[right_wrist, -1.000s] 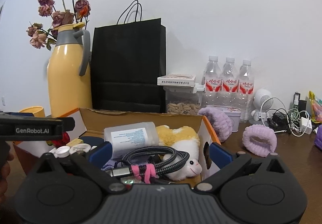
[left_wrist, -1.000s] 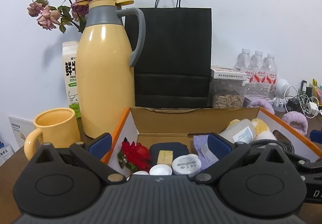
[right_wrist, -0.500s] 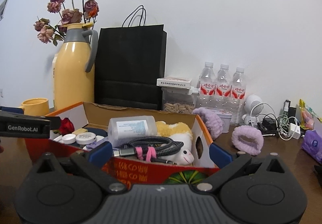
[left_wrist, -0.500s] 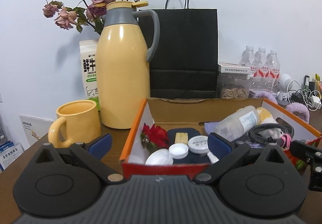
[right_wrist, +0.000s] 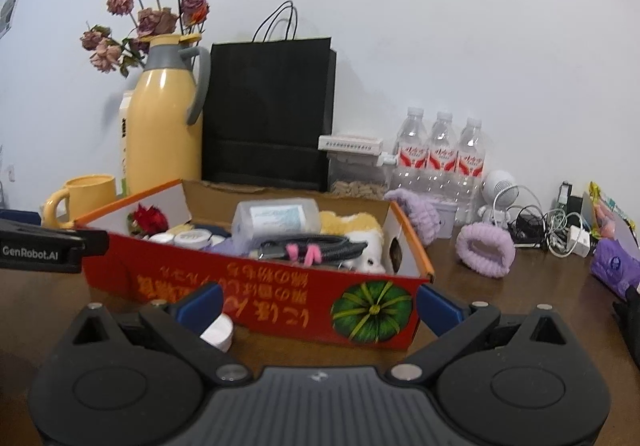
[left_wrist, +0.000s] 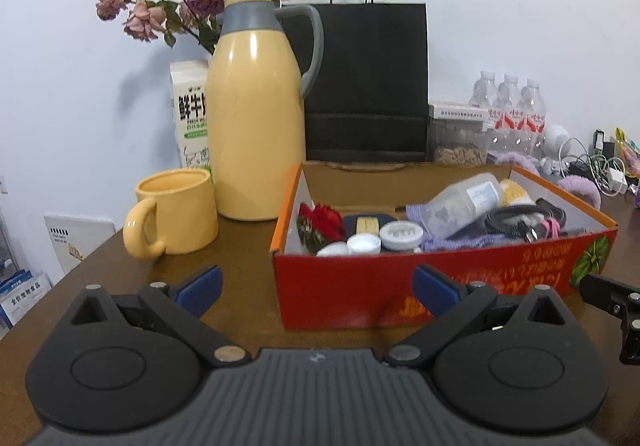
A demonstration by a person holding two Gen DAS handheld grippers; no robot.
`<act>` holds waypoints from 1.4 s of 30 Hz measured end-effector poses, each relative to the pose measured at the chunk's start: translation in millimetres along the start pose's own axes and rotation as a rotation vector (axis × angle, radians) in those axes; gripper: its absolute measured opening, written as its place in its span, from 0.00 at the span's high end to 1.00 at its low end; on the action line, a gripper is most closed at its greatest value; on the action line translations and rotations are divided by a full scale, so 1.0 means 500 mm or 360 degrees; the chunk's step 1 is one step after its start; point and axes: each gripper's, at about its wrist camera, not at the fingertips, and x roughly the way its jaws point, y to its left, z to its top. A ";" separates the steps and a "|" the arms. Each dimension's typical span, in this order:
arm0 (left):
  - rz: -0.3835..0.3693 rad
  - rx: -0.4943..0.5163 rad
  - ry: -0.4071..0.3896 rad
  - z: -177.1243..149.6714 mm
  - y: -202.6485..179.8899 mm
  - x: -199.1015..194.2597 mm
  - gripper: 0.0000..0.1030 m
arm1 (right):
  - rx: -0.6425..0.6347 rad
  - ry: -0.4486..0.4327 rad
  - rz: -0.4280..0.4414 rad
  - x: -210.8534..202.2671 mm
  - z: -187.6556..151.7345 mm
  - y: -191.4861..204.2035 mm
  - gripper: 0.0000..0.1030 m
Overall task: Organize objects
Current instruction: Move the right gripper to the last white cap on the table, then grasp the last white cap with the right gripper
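Box: red cardboard box (left_wrist: 436, 278) with orange rim, centre frame, crammed with small items.
Left gripper (left_wrist: 316, 288): jaws spread, empty, facing box's front wall.
Right gripper (right_wrist: 318, 304): jaws spread, empty.
Handling: likely light, walls flexible; grip near corners.
Surroundings: yellow thermos jug (left_wrist: 256, 113), upper left.

Each claw has a matte black body: a ribbed grey-black centre panel flanked by two round housings with shallow circular recesses. The left claw (left_wrist: 316, 288) and right claw (right_wrist: 318, 302) carry angular black linkage arms with triangular cut-outs, silver pivot screws, and blue pads (left_wrist: 198, 286) on the fingertips. Seen from the right wrist, a black bar at the left edge, probably part of the left claw, bears white "GenRobot.AI" lettering (right_wrist: 30, 250).
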 end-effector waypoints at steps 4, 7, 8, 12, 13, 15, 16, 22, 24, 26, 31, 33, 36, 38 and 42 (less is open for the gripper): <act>-0.0012 0.0000 0.0081 -0.012 0.011 -0.006 0.00 | -0.0006 0.0074 0.0042 -0.005 -0.006 0.009 0.00; -0.0009 -0.0007 0.0137 -0.017 0.020 -0.006 0.00 | 0.0016 0.0146 0.0067 -0.002 -0.011 0.012 0.00; -0.0006 -0.0009 0.0157 -0.019 0.023 -0.005 0.00 | 0.0021 0.0174 0.0075 0.000 -0.013 0.013 0.00; -0.0013 -0.0037 0.0244 -0.025 0.035 0.003 0.00 | 0.0039 0.0304 0.0125 0.017 -0.018 0.026 0.00; -0.0011 -0.0043 0.0260 -0.025 0.038 0.004 0.00 | 0.0045 0.0345 0.0142 0.024 -0.019 0.032 0.00; -0.0002 -0.0052 0.0286 -0.028 0.042 0.007 0.00 | 0.0055 0.0406 0.0165 0.036 -0.021 0.042 0.00; 0.0002 -0.0057 0.0299 -0.029 0.044 0.008 0.00 | 0.0055 0.0443 0.0177 0.045 -0.021 0.050 0.00; 0.0045 -0.0073 0.0441 -0.038 0.054 0.034 0.00 | 0.0068 0.0572 0.0159 0.100 -0.017 0.084 0.00; 0.0058 -0.0096 0.0504 -0.042 0.060 0.048 0.00 | 0.0076 0.0575 0.0158 0.112 -0.015 0.091 0.00; 0.0082 -0.0095 0.0531 -0.047 0.062 0.058 0.00 | 0.0081 0.0577 0.0156 0.121 -0.012 0.093 0.00; 0.0084 -0.0099 0.0496 -0.050 0.062 0.068 0.00 | 0.0085 0.0578 0.0155 0.129 -0.008 0.092 0.00; 0.0077 -0.0099 0.0496 -0.048 0.064 0.076 0.00 | 0.0087 0.0580 0.0151 0.135 -0.006 0.092 0.00; 0.0084 -0.0102 0.0497 -0.045 0.064 0.080 0.00 | 0.0087 0.0579 0.0154 0.147 -0.002 0.097 0.00; 0.0085 -0.0101 0.0497 -0.045 0.063 0.080 0.00 | 0.0083 0.0578 0.0159 0.155 0.001 0.102 0.00; 0.0082 -0.0103 0.0495 -0.046 0.063 0.080 0.00 | 0.0092 0.0544 0.0190 0.151 0.004 0.105 0.12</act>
